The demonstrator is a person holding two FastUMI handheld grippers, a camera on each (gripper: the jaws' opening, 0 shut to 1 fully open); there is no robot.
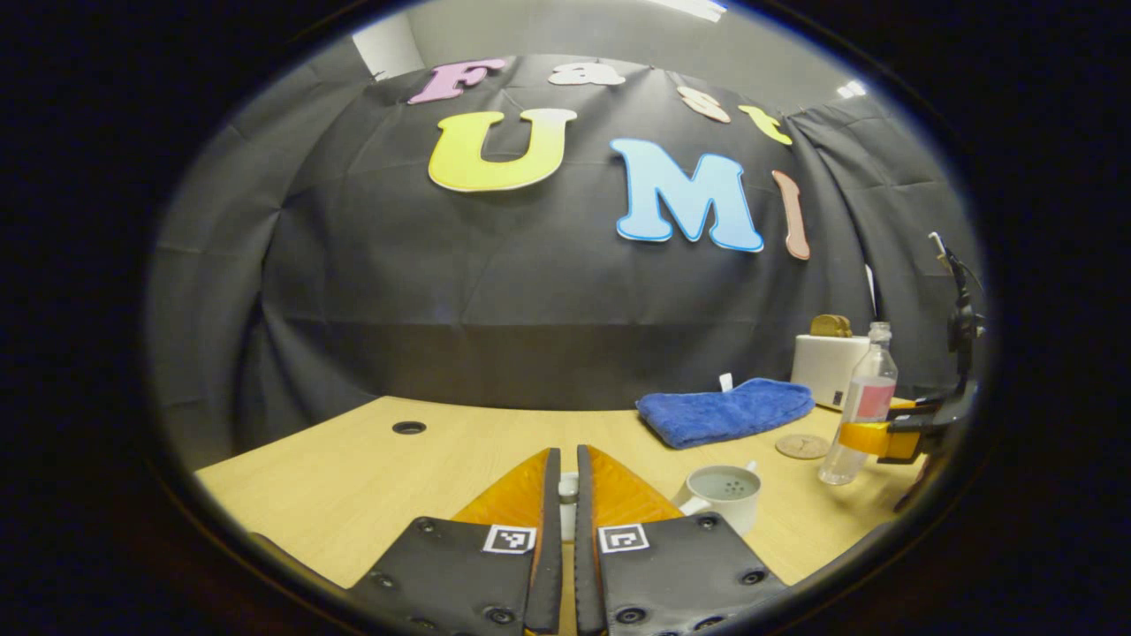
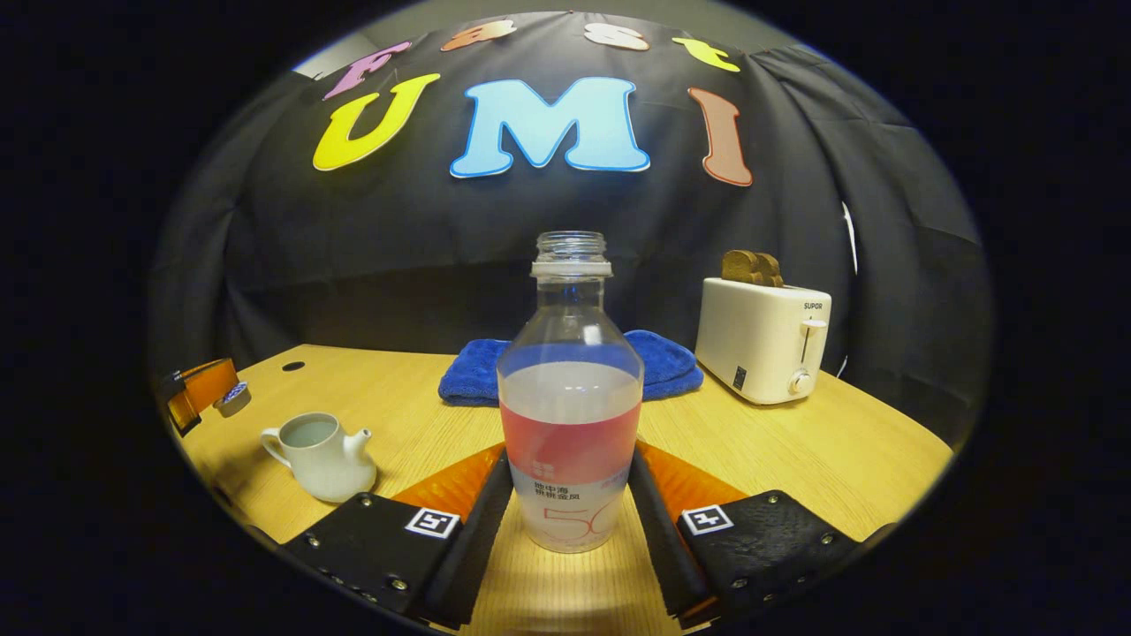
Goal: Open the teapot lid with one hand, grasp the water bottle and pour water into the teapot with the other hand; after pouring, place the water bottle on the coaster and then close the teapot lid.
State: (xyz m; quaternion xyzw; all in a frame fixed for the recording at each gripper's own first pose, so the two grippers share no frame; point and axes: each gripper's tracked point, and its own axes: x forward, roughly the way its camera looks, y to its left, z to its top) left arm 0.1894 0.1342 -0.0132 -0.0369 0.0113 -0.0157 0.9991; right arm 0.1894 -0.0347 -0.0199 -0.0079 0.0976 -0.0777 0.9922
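The white teapot (image 1: 724, 495) stands open on the wooden table, just right of my left gripper (image 1: 567, 455). That gripper is shut on the small white teapot lid (image 1: 568, 505), held off the pot. In the right gripper view the teapot (image 2: 318, 455) sits at the left, with the left gripper (image 2: 201, 390) and the lid (image 2: 234, 397) behind it. My right gripper (image 2: 570, 452) is shut on the uncapped, partly filled water bottle (image 2: 570, 389), which stands upright on the table. The bottle (image 1: 861, 402) and the round coaster (image 1: 802, 446) show at the right of the left gripper view.
A folded blue towel (image 2: 477, 371) lies behind the bottle. A white toaster (image 2: 764, 349) with toast in it stands at the back right. A round cable hole (image 1: 408, 427) sits at the table's far left. The black cloth wall closes the back.
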